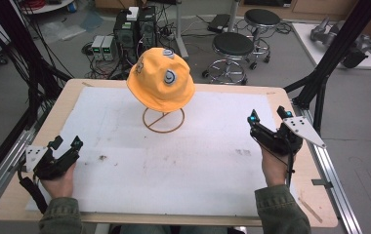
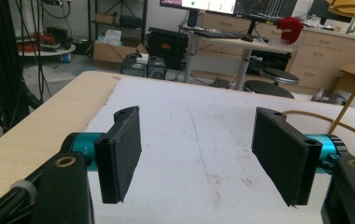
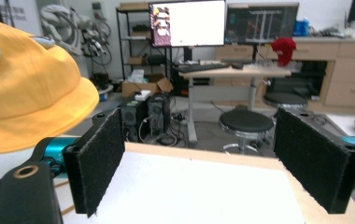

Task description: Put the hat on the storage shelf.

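Yellow hat (image 1: 161,79) perched on wire stand (image 1: 163,120), mid-table, lifted for easy grab; left gripper (image 1: 65,143) and right gripper (image 1: 268,116) flank stand, well apart, jaws spread, empty

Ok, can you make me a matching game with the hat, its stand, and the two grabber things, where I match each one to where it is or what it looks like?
Things:
1. hat
2. wire stand
3. left hand-held gripper
4. right hand-held gripper

Descriptions:
A. open, near the table's right edge
B. a ring on the white mat, under the hat
C. yellow-orange, perched up off the table
D. open, near the table's left edge

Pairs: 1-C, 2-B, 3-D, 4-A
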Motion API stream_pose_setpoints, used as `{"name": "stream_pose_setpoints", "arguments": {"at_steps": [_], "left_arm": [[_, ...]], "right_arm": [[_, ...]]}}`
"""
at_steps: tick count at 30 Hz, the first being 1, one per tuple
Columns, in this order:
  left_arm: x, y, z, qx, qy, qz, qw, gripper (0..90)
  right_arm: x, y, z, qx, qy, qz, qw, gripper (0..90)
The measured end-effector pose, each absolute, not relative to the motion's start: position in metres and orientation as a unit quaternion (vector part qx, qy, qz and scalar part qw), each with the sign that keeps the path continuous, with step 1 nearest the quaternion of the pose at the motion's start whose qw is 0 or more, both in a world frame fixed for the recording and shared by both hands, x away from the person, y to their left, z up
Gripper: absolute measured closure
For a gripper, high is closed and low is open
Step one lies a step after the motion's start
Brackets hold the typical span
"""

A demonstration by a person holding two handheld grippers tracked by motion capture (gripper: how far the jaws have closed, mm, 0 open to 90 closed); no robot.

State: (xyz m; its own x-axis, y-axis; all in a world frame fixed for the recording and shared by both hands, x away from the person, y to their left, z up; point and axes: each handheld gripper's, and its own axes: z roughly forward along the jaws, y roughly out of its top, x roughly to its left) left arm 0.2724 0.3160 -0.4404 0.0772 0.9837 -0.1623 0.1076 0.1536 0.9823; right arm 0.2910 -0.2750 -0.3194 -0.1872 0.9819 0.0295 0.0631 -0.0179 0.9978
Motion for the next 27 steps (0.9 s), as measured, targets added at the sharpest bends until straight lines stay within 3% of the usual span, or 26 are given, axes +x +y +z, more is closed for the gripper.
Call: {"name": "stream_pose_setpoints", "arguments": {"at_steps": [27], "left_arm": [[0.273,0.315,-0.441,0.507,0.540,0.409,0.533,33.2]], "right_arm": [[0.269,-0.288,-0.408,0.521,0.570,0.495,0.398,15.0]]}}
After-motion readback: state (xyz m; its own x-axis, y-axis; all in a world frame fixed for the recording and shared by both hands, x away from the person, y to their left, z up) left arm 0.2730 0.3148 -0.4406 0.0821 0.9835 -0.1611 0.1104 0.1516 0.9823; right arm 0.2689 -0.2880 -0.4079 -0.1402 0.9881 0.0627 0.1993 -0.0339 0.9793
